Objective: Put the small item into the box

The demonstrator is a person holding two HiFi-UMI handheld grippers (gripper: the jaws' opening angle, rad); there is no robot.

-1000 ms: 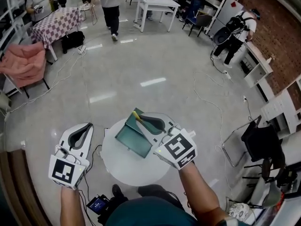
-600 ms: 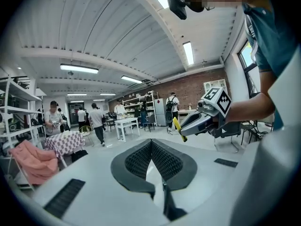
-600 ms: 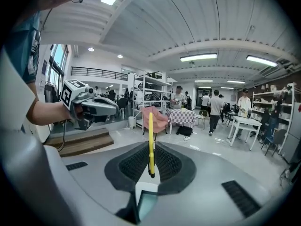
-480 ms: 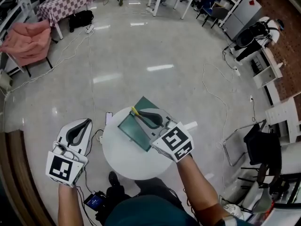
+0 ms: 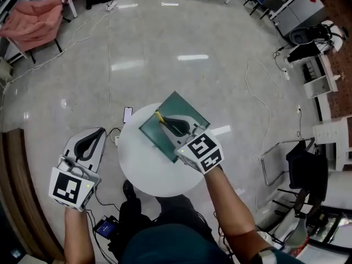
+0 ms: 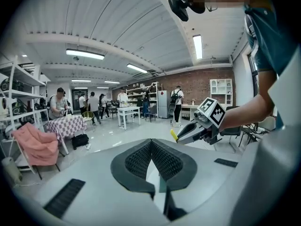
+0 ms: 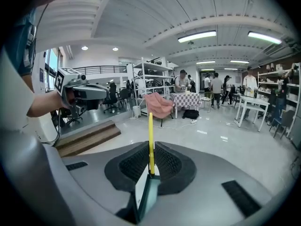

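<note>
1. A person seen from above holds a gripper in each hand over a round white worktop (image 5: 147, 172). An open green box (image 5: 185, 105) sits on the worktop's far side.
2. The right gripper (image 5: 166, 124) has its jaws pinching the small item (image 5: 159, 117), a thin yellow strip. In the right gripper view the strip (image 7: 150, 135) stands straight up between the dark ribbed pads and pokes out beyond their tips.
3. What has changed: over the last second the right gripper has crept forward over the box. The strip's yellow tip, a second ago at the box's near edge, now shows over the box's inside, toward its far-left wall.
4. The box itself appears not to have shifted on the worktop. The head camera has tipped further down, so the room behind has slid out of sight.
5. The left gripper (image 5: 99, 132) has stayed where it was, off the worktop's left edge and above the floor. Its jaws are pressed together at the tips with nothing between them, as the left gripper view (image 6: 150, 145) shows.
6. What this means: the carry looks almost finished. The strip is above the opening but still gripped, so it is not yet in the box.
7. The likely next step is to lower the right gripper a little and spread its jaws. How high the strip hangs above the box floor cannot be told.
</note>
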